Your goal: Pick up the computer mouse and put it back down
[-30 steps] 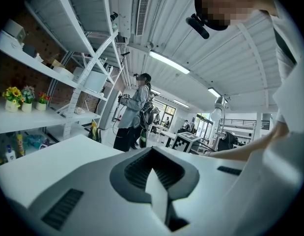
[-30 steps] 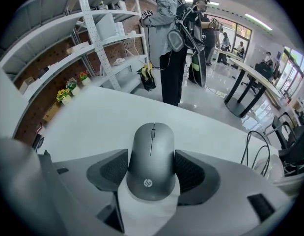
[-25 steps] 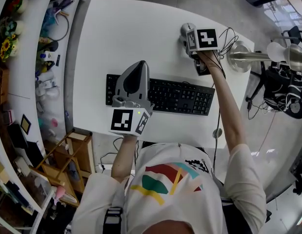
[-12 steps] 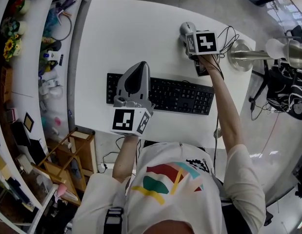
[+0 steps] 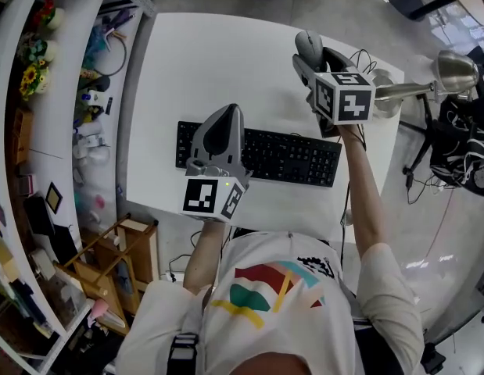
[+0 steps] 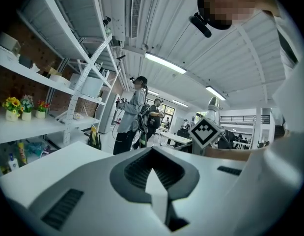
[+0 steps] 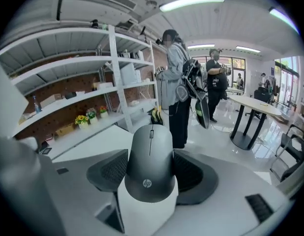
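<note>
Starting at the far left, small pots [image 6: 14,115] on the shelf [image 6: 24,129] are holding yellow flowers [image 6: 13,103]. Next, my left gripper [image 5: 224,114] is hovering over the left end of the black keyboard [image 5: 292,156] on the white table [image 5: 202,61], its jaws pressed together on nothing. To the right, my right gripper [image 5: 312,59] is clamping the computer mouse [image 5: 307,46] above the table's far right part. The head view is showing only the mouse's grey back, while my right gripper view is showing its scroll wheel [image 7: 151,134] and hp logo [image 7: 147,183].
</note>
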The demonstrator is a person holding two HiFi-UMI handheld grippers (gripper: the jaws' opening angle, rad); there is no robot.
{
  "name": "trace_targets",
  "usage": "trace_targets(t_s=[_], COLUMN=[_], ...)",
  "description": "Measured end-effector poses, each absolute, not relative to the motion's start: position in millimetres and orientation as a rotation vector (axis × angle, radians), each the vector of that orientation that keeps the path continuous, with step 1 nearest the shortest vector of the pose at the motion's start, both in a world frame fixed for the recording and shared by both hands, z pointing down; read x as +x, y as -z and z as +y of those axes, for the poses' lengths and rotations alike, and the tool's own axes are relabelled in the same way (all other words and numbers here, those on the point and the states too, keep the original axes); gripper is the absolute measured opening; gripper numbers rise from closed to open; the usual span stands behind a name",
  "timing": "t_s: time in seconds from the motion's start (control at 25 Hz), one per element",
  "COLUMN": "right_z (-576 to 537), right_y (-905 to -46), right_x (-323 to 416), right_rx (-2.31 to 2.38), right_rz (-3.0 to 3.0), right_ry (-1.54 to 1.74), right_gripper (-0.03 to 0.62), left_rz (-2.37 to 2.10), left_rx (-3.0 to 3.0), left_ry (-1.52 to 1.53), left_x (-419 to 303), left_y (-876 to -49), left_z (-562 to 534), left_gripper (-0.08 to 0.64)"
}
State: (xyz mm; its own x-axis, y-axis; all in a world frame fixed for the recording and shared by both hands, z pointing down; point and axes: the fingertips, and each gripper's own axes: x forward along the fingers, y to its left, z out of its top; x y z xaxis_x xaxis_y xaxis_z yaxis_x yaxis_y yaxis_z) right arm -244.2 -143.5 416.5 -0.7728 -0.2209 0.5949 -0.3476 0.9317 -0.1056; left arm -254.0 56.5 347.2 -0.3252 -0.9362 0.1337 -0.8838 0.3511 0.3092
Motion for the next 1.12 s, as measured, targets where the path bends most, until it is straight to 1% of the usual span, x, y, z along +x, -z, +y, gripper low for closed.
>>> trace_targets(t_s=[0.44, 0.56, 0.68, 0.84, 1.12], right_z=[-81, -63, -47, -28, -18], right_y=[-273, -246, -226, -210, -204], right_x=[-171, -149, -128, -104, -86], right_rx=[0.419, 0.405, 0.377, 0.348, 0.35], right_rz=[-2.848, -2.914, -2.982, -3.042, -3.049], right_ry=[-0.264, -0.316, -0.401, -0.427, -0.446], right_gripper=[0.279, 0.279, 0.279, 0.279, 0.279], left_rz=[-2.346, -2.339, -2.321, -2.347, -2.426], left_rx=[1.752, 1.794, 1.836, 1.882, 1.918], left_ry=[0.383, 0.416, 0.408, 0.379, 0.271], left_x=[-222, -212, -200, -188, -175], left_y=[-271, -251, -238, -221, -212], left_z=[53, 50, 47, 47, 49], left_gripper=[0.044, 0.044, 0.044, 0.044, 0.044])
